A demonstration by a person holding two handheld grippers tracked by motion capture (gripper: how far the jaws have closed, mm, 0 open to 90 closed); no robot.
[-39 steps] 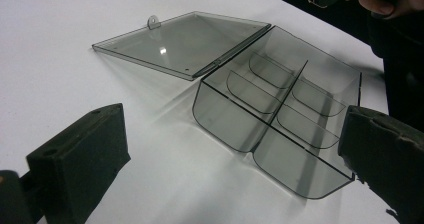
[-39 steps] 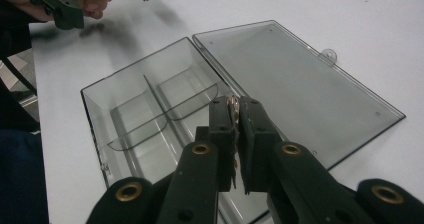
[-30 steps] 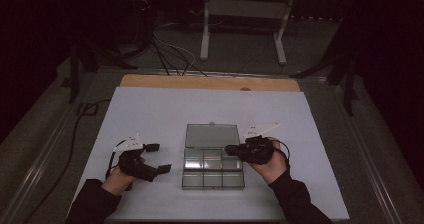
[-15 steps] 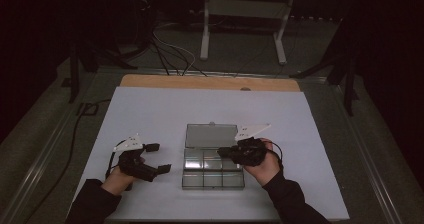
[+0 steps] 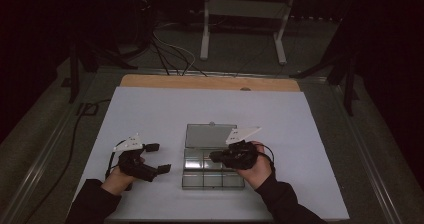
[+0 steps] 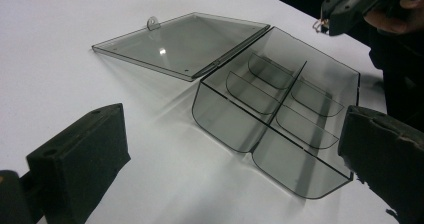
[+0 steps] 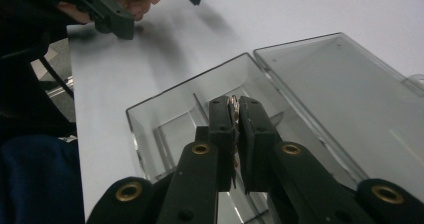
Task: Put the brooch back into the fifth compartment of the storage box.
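- One clear grey plastic organizer box [image 5: 212, 166] lies near the front middle of the white tabletop [image 5: 150, 114], between the two hands. Thin walls split its tray into six compartments, two rows of three, and they look empty.
- Its flat lid [image 5: 210, 135] is thrown fully open and lies on the tabletop behind the tray, joined along the hinge edge, with a small tab at its far edge.
- The left gripper [image 5: 156, 159] sits just to the left of the box, apart from it. Its jaws are spread wide with nothing between them; in the left gripper view the tray's near corner lies ahead, between the two black pads [image 6: 82, 151].
- The right gripper [image 5: 216, 156] is held over the tray's right half, its tips above the middle compartments. Its jaws are nearly closed, pinching a small metallic object [image 7: 233, 104]; what it is cannot be told. In the right gripper view the tips hang over the open tray, with the lid to the right.
- Compared with a second ago, the right gripper has crept a little leftward and lower over the tray, its jaws as tightly closed as before. The left gripper and the box are where they were.
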